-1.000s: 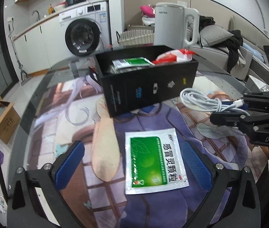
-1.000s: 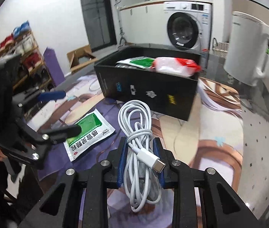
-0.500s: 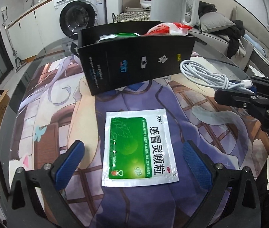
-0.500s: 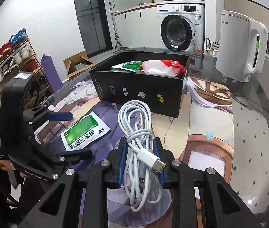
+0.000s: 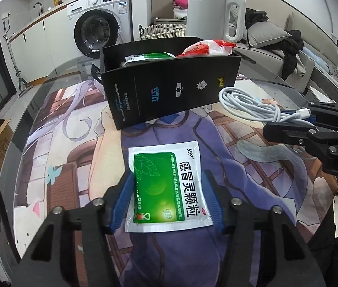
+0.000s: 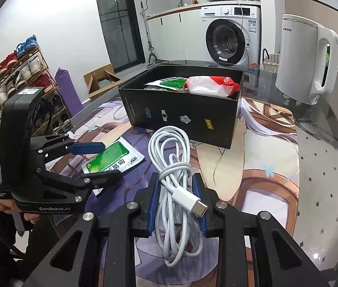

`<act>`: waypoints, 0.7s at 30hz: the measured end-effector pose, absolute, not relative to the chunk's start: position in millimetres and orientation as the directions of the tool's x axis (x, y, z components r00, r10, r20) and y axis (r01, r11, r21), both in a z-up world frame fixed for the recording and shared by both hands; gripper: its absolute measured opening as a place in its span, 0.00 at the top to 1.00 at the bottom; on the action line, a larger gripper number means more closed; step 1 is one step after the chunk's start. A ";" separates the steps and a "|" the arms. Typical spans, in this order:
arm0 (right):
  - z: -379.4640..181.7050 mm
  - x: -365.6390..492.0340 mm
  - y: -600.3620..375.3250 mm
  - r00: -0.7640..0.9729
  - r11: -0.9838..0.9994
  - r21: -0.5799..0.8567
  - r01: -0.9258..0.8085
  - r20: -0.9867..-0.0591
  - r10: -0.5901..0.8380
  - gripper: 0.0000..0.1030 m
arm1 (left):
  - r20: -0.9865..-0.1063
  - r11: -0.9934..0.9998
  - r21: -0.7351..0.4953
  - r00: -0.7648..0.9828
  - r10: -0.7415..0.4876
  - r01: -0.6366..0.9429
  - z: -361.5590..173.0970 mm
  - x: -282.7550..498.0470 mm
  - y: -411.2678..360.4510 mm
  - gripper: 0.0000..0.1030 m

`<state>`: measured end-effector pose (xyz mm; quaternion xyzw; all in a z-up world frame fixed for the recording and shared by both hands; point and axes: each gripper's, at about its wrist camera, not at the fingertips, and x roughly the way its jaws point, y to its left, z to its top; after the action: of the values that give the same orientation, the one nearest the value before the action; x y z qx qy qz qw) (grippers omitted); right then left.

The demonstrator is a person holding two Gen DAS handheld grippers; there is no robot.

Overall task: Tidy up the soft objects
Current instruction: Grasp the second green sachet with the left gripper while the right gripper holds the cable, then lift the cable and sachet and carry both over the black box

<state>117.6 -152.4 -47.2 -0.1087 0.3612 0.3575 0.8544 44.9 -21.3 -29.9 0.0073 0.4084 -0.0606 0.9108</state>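
A green and white medicine sachet point(image 5: 166, 186) lies flat on the printed table mat. My left gripper point(image 5: 169, 203) has its blue pads on both side edges of the sachet, closed in on it; it also shows in the right wrist view point(image 6: 97, 160) around the sachet point(image 6: 111, 160). My right gripper point(image 6: 177, 205) is shut on a coiled white charging cable point(image 6: 171, 157) and holds it above the mat; the cable shows in the left wrist view point(image 5: 248, 105). A black open box point(image 5: 169, 88) behind holds a green sachet point(image 5: 149, 56) and a red and white packet point(image 5: 207, 47).
A white electric kettle point(image 6: 307, 59) stands on the glass table behind and to the right of the box point(image 6: 185, 110). The round table's edge point(image 5: 20, 124) curves at the left. A washing machine point(image 5: 99, 21) and a sofa point(image 5: 271, 40) stand beyond.
My left gripper has moved forward and down over the sachet and its jaws have narrowed from wide open onto the sachet's sides. My right gripper keeps holding the cable, nearly still.
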 end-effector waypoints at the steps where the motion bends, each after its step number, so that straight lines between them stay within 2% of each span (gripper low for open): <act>1: -47.2 117.7 -152.5 0.484 0.721 0.073 -0.689 -0.694 0.533 0.74 | -0.744 0.992 -0.035 0.660 -0.105 0.119 -29.7 44.9 -21.4 0.49; 8: -47.7 117.9 -152.5 0.482 0.720 0.075 -0.689 -0.695 0.534 0.74 | -0.737 0.991 -0.038 0.666 -0.114 0.128 -28.7 45.1 -21.1 0.56; 21: -44.9 116.1 -156.6 0.502 0.727 0.069 -0.683 -0.679 0.536 0.74 | -0.719 0.992 -0.049 0.685 -0.118 0.120 -22.7 43.4 -17.4 0.59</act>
<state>116.1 -156.6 -44.9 -0.1047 0.3513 0.3543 0.8603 43.4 -17.4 -22.7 0.0008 0.3917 -0.0648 0.9178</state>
